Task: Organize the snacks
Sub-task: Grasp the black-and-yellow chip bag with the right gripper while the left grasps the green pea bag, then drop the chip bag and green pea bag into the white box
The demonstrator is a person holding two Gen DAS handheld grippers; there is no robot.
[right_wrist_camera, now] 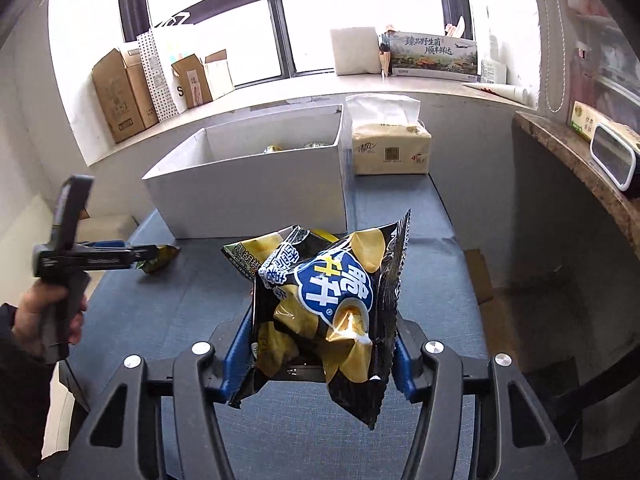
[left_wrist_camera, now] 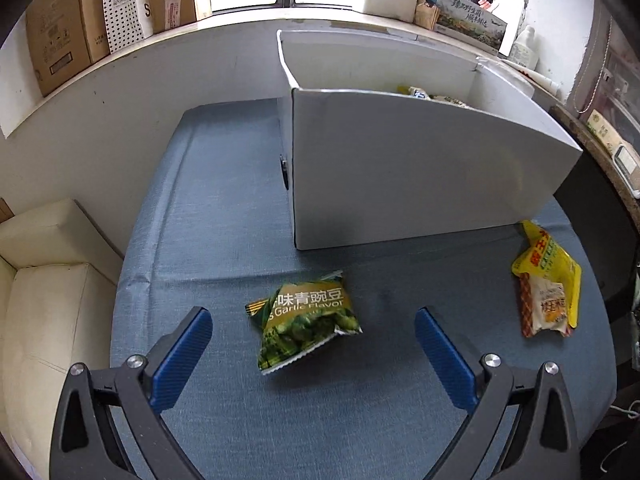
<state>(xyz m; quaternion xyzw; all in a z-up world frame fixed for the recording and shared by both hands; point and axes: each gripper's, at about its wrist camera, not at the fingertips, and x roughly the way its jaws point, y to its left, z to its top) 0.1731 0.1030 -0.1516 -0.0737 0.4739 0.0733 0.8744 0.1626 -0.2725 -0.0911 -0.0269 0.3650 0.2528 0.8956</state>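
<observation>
While the left gripper (left_wrist_camera: 314, 334) hangs spread wide around the green pea packet (left_wrist_camera: 305, 321), not touching, the right gripper (right_wrist_camera: 322, 344) clamps the black chip bag (right_wrist_camera: 326, 316) between its pads.

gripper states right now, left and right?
Left hand-held gripper: open, empty, green pea packet lying between its fingers.
Right hand-held gripper: shut on the black chip bag.

Blown-out window (right_wrist_camera: 352, 12) backlight; fisheye-bent edges, dark corners.
</observation>
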